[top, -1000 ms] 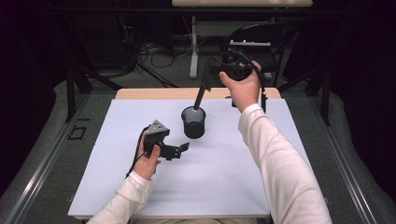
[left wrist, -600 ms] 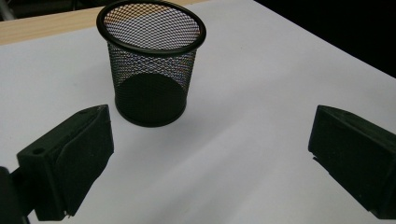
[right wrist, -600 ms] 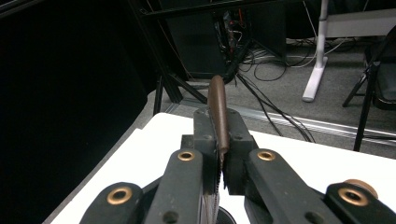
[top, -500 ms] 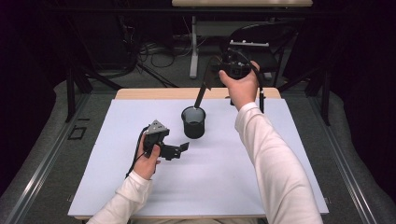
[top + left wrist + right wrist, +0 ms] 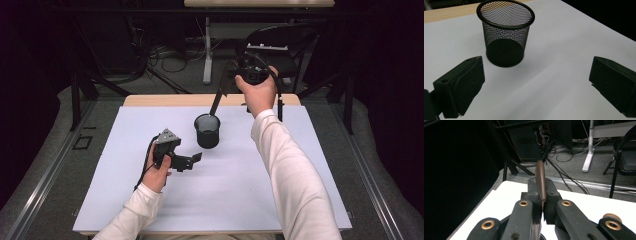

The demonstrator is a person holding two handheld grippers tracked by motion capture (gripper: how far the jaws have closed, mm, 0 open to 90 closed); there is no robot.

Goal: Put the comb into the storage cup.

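A black mesh cup (image 5: 207,131) stands upright on the white table (image 5: 250,190), a little behind its middle. My right gripper (image 5: 227,85) is raised behind and above the cup and shut on a slim brown stick (image 5: 217,106). The stick slants down to the cup's far rim. In the right gripper view the stick (image 5: 540,173) pokes out past the closed right gripper (image 5: 541,195). My left gripper (image 5: 192,160) rests low to the left of the cup, open, aimed at it. In the left gripper view the cup (image 5: 505,32) sits beyond the open, empty left gripper (image 5: 536,65).
A strip of bare wood (image 5: 165,100) runs along the table's far edge. Behind it are a dark chair (image 5: 285,45), a white table leg (image 5: 206,55) and cables on the floor. White surface lies open on the cup's right and toward me.
The right hand has only wavered slightly above the cup with the stick. The left gripper has kept still.
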